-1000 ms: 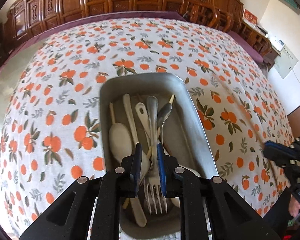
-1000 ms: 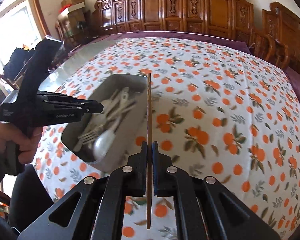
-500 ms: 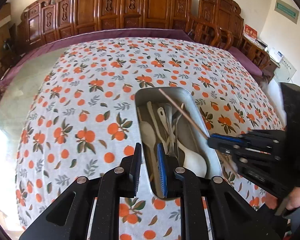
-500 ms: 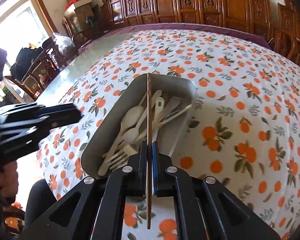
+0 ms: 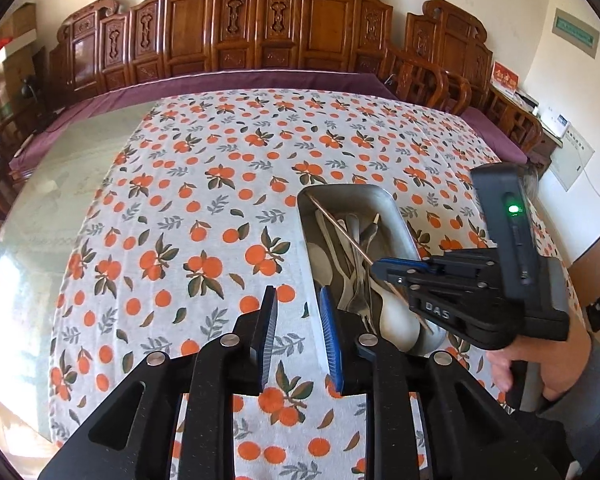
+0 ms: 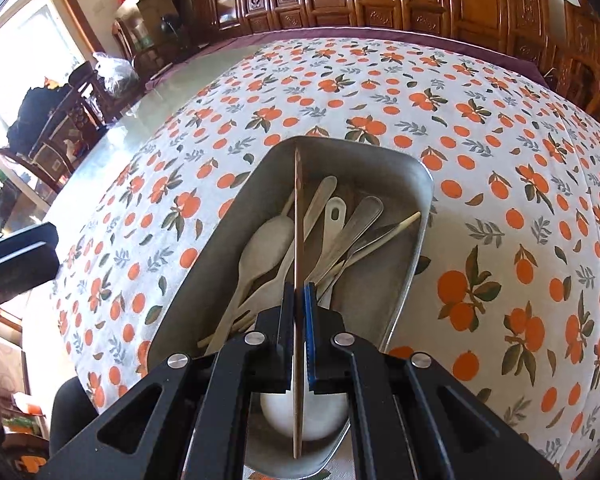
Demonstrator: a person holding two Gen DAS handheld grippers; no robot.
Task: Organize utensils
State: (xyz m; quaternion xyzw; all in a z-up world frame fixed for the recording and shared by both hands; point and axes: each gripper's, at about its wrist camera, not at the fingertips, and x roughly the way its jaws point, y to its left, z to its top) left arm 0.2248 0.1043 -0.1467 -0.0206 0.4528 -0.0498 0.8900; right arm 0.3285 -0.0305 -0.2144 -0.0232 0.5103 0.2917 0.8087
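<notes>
right gripper clenched on wooden chopstick, now carried from over bare tablecloth to above metal tray, stick lying along tray length over spoons, fork, other chopstick. left gripper holds nothing, jaws just been opening, nothing between; pulled off tray to cloth beside tray's left edge, fork left in tray. judgement: chopstick poised for drop into tray; the rest already gathered inside.

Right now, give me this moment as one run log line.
right gripper: shut on chopstick above metal tray | left gripper: jaws just opening, empty, above tablecloth
</notes>
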